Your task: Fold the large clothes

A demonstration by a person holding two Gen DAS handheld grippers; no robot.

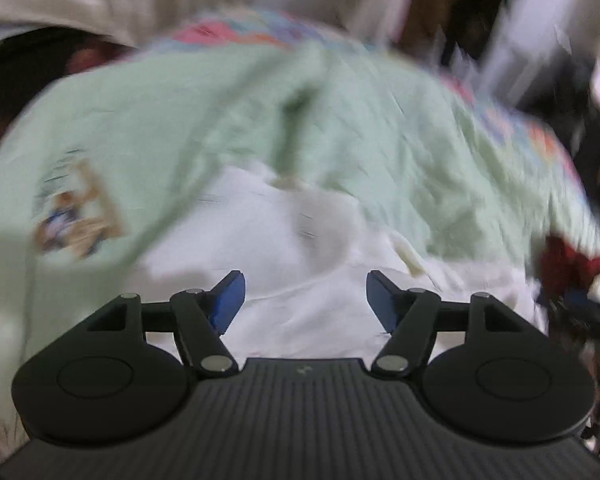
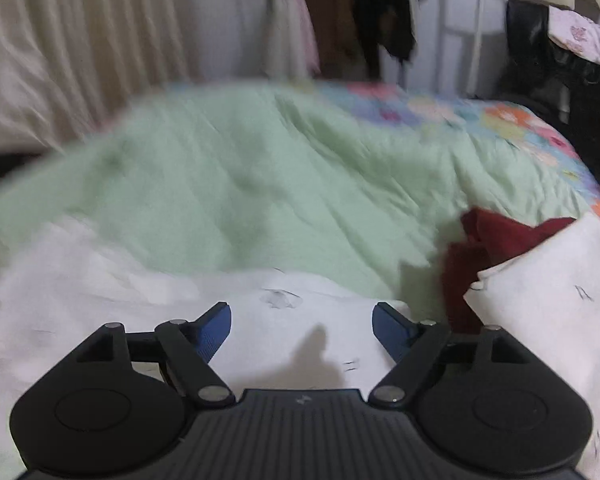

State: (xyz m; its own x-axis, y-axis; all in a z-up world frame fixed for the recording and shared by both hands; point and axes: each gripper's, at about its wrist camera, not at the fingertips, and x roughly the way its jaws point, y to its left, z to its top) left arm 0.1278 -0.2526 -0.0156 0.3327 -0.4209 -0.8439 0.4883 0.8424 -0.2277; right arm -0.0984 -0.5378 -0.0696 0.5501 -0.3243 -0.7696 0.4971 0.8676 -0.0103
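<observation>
A white garment (image 1: 300, 280) lies spread over a pale green quilt (image 1: 340, 120) on the bed, blurred in both views. My left gripper (image 1: 305, 300) hovers over the white cloth, jaws apart, with nothing between the blue pads (image 1: 230, 300). In the right wrist view the same white garment (image 2: 260, 320) lies under my right gripper (image 2: 302, 330), which is also open and empty. A dark red garment (image 2: 484, 248) lies crumpled to the right, partly under another white cloth (image 2: 548, 312).
A printed picture (image 1: 76, 216) marks the green quilt at the left. A flowered bedcover (image 2: 500, 120) shows at the far right edge of the bed. Cream curtains (image 2: 80, 40) hang behind, and dark clothes (image 2: 388, 12) hang at the back.
</observation>
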